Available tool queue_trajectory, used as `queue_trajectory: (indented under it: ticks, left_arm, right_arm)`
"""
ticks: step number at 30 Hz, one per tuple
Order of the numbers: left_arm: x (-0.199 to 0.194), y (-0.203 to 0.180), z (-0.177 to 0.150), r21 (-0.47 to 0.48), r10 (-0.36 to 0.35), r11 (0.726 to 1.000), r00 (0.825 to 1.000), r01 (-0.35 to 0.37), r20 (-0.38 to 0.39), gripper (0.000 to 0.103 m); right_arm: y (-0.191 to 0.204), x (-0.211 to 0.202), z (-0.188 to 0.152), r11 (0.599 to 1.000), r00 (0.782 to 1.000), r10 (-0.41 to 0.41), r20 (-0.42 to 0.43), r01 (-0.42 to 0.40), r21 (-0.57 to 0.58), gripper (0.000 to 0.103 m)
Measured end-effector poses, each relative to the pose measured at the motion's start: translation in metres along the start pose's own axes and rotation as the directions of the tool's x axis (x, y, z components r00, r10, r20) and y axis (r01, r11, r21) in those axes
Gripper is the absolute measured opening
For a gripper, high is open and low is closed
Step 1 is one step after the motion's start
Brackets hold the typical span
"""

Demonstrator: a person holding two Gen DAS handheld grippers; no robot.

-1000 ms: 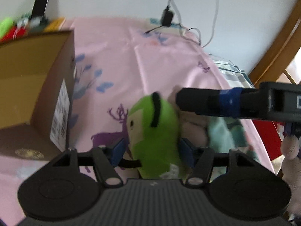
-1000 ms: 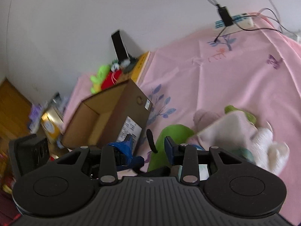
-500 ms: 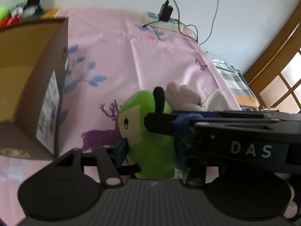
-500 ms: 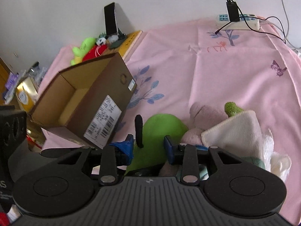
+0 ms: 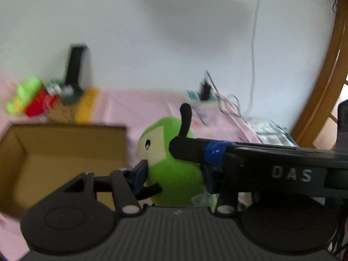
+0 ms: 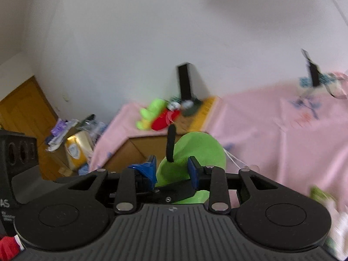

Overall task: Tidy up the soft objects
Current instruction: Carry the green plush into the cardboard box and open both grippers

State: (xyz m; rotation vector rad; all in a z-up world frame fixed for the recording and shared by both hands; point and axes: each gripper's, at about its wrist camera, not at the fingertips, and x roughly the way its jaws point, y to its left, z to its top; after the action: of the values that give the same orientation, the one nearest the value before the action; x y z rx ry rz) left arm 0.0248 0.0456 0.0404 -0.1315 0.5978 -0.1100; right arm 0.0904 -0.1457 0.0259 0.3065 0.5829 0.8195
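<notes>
The green plush toy [image 5: 174,165] is clamped between the blue pads of the left gripper [image 5: 174,174] and is also pinched by the right gripper [image 6: 173,169], just right of the open cardboard box [image 5: 54,154]. Behind the box, small plush toys [image 5: 28,100] are seen on the pink bedsheet [image 6: 282,130].

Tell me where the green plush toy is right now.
The green plush toy sits between both grippers' jaws, lifted beside the open cardboard box, above the pink sheet.

The left gripper [image 5: 174,175] and right gripper [image 6: 171,170] both clamp the green plush [image 5: 171,167]. Their fingers cross, the right's reaching over the left's.
</notes>
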Motion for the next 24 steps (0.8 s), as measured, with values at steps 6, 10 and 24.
queue_trajectory:
  ticks: [6,10,24]
  left_arm:
    - [-0.008,0.089,0.02,0.003,0.075,0.997,0.997,-0.075,0.005,0.049]
    - [0.002,0.153,0.016,-0.001,0.104,0.995,0.993,-0.104,-0.057,0.049]
    - [0.049,0.27,-0.018,-0.07,0.198,0.971,0.932,-0.229,-0.303,0.049]
  right_arm:
    - [0.052,0.076,0.01,0.999,0.999,0.04,-0.012,-0.04,-0.007,0.015]
    - [0.083,0.141,0.002,0.999,0.997,0.027,-0.078,-0.029,-0.023,0.015]
    - [0.105,0.282,-0.035,0.995,0.923,-0.004,-0.384,0.042,0.092,0.015]
